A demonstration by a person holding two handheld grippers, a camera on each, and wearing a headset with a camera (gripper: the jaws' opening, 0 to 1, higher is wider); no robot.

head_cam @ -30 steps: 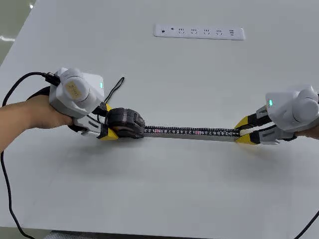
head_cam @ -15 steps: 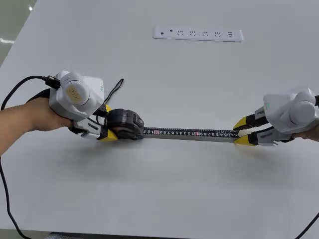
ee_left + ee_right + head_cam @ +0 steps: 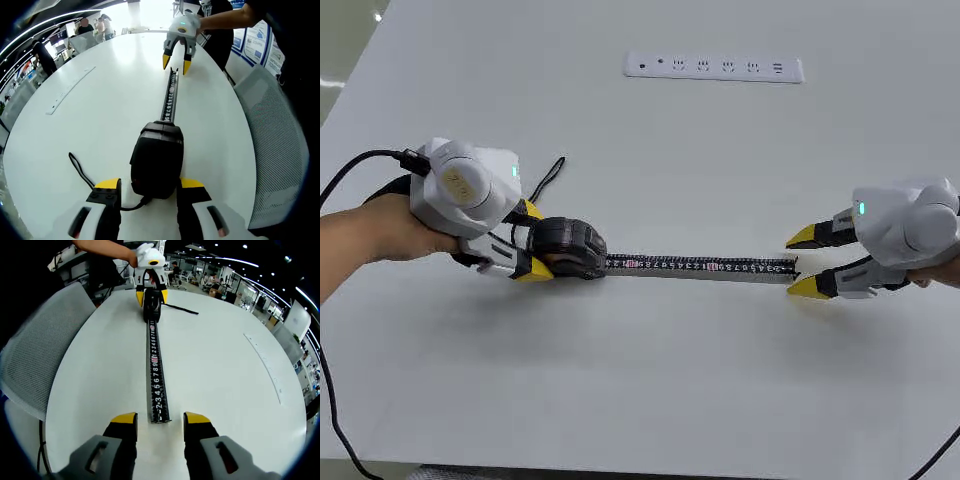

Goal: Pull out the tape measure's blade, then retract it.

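The black tape measure case [image 3: 570, 248] rests on the white table, held between the yellow-tipped fingers of my left gripper [image 3: 532, 243], which is shut on it [image 3: 157, 159]. Its dark blade [image 3: 700, 266] lies flat on the table, running right from the case to its end hook [image 3: 160, 419]. My right gripper [image 3: 804, 263] stands open at the blade's tip, one fingertip on each side of the hook and neither touching it [image 3: 160, 419]. The left gripper view shows the blade [image 3: 170, 95] stretching away to the open right gripper [image 3: 175, 62].
A white power strip [image 3: 713, 67] lies at the far side of the table. The case's black wrist strap [image 3: 548, 180] trails behind the left gripper. A grey mesh chair [image 3: 40, 355] stands by the table edge. People stand in the room beyond.
My right gripper has opened and let go of the blade's tip, which now lies free on the table. The left gripper keeps its hold on the case.
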